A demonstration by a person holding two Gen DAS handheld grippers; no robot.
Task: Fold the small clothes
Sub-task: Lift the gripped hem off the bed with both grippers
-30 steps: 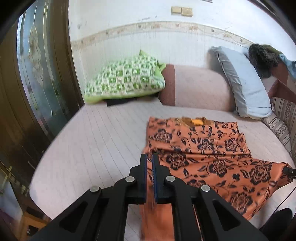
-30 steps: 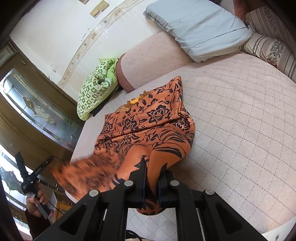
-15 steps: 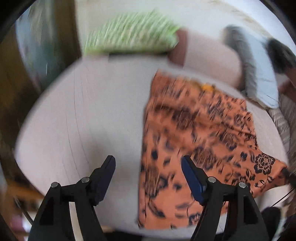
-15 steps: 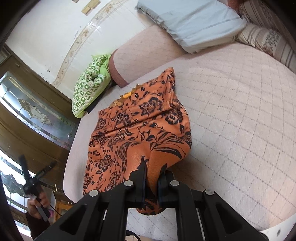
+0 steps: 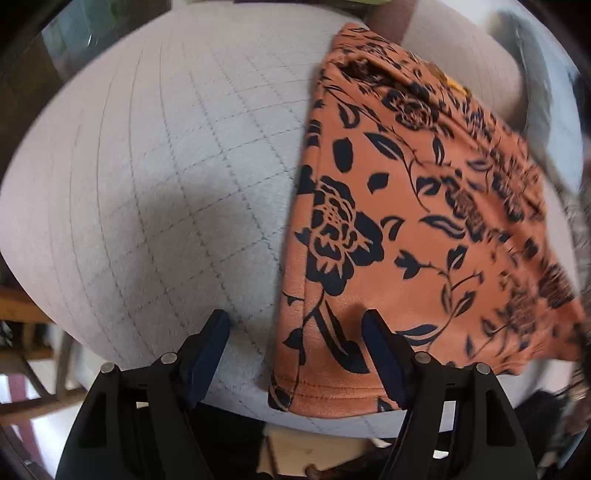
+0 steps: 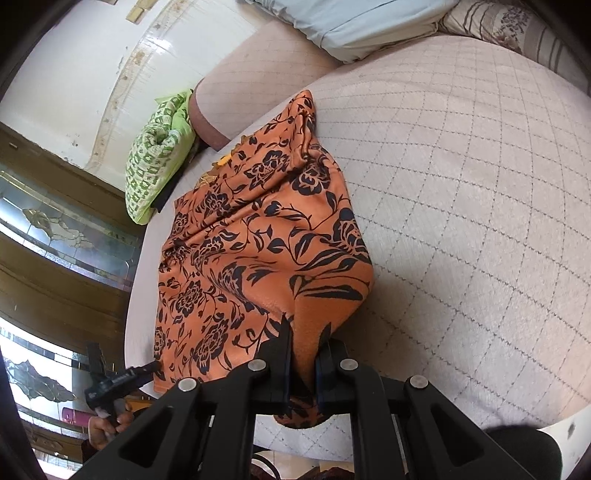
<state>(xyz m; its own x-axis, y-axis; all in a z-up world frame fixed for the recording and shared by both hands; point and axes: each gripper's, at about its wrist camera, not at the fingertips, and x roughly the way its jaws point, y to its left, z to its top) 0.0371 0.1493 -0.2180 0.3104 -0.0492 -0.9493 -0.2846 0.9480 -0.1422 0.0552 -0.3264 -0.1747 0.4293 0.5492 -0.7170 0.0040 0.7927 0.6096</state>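
Note:
An orange garment [image 5: 406, 221] with a dark floral print lies spread on the quilted pale bed cover [image 5: 147, 184]. My left gripper [image 5: 295, 321] points steeply down over the garment's near left corner. It is open wide, with the hem between its jaws and neither pad touching. In the right wrist view the garment [image 6: 258, 240] runs from the headboard toward me. My right gripper [image 6: 303, 354] is shut on its bunched near right corner, lifted slightly off the bed cover [image 6: 461, 221]. The left gripper [image 6: 122, 380] shows at lower left, held by a hand [image 6: 110, 421].
A green patterned pillow [image 6: 155, 162], a pale blue pillow [image 6: 351, 22] and a striped cushion [image 6: 517, 26] lie along the headboard. A wooden door with glass panels [image 6: 55, 229] stands left of the bed. The bed's near edge [image 5: 332, 421] drops to the floor.
My left gripper let go of the garment's edge, opened wide, sank toward the bed and tipped downward. The garment's left side now lies flat. My right gripper sank a little, still holding.

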